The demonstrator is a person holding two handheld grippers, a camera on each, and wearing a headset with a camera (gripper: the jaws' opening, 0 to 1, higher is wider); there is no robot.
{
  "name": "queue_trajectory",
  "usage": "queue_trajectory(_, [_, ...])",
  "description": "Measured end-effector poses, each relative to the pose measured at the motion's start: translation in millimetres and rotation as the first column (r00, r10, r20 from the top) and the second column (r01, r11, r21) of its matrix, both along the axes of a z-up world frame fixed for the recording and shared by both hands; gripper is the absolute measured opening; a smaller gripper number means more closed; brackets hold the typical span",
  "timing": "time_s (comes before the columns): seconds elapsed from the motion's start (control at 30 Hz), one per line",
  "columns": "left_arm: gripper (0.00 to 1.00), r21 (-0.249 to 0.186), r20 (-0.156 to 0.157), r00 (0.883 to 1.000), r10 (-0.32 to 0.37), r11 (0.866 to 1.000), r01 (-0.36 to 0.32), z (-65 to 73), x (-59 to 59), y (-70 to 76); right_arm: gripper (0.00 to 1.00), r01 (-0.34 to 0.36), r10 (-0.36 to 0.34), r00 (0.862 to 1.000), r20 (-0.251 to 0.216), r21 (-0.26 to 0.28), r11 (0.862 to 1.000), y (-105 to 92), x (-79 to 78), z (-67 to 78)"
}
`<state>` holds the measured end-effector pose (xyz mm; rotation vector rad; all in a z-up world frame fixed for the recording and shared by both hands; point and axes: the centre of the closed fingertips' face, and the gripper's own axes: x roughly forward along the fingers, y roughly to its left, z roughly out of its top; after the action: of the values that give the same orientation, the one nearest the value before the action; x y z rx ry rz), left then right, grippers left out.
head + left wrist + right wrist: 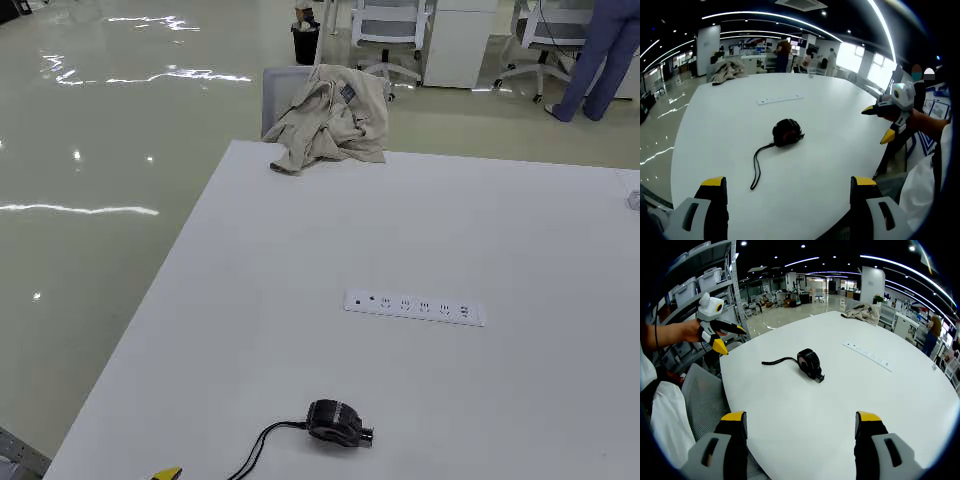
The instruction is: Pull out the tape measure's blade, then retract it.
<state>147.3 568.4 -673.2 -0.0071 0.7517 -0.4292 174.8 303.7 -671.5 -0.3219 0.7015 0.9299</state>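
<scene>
Black tape measure [335, 422], blade wound in, black wrist cord [755, 167] trailing toward the near edge of the white table [250, 300]; it lies close to that edge, apparently where both grippers can reach it, task not begun. Left gripper [788, 182] and right gripper [801, 417], yellow-tipped jaws spread wide and holding nothing, hover off the near edge either side of it, likely so one can pin the case while the other takes the hook. Farther: white power strip [414, 308] mid-surface; beige jacket [330, 122] heaped at the far edge; grey shelf bins [690, 287], contents not discernible.
</scene>
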Motion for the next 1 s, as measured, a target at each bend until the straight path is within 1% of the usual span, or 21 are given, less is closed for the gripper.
queue_trajectory(0.13, [1.00,0.014,-0.001,1.000,-0.007,1.000,0.007,-0.2,-0.3,0.2,0.91,-0.005,0.005,1.000,-0.002,-0.003,1.000,0.4,-1.2,-0.9])
queue_trajectory(0.47, [1.00,0.015,-0.004,1.000,-0.005,1.000,0.005,-1.1,0.8,-0.4,0.91,-0.006,0.006,1.000,-0.001,-0.002,1.000,-1.5,-1.3,-0.3])
queue_trajectory(0.7, [1.00,0.010,0.001,1.000,-0.010,1.000,0.010,-0.8,4.1,-3.4,0.91,-0.003,0.003,1.000,0.001,-0.009,1.000,-2.5,0.2,0.1])
queue_trajectory(0.93, [1.00,0.016,0.001,1.000,-0.011,1.000,0.011,-1.1,5.1,-1.2,0.90,-0.002,0.002,1.000,0.001,-0.005,1.000,0.8,0.4,0.4])
queue_trajectory(1.0, [1.00,0.011,0.003,1.000,-0.012,1.000,0.012,0.0,5.6,-1.9,0.90,-0.006,0.006,1.000,0.000,-0.006,1.000,1.7,0.3,0.0])
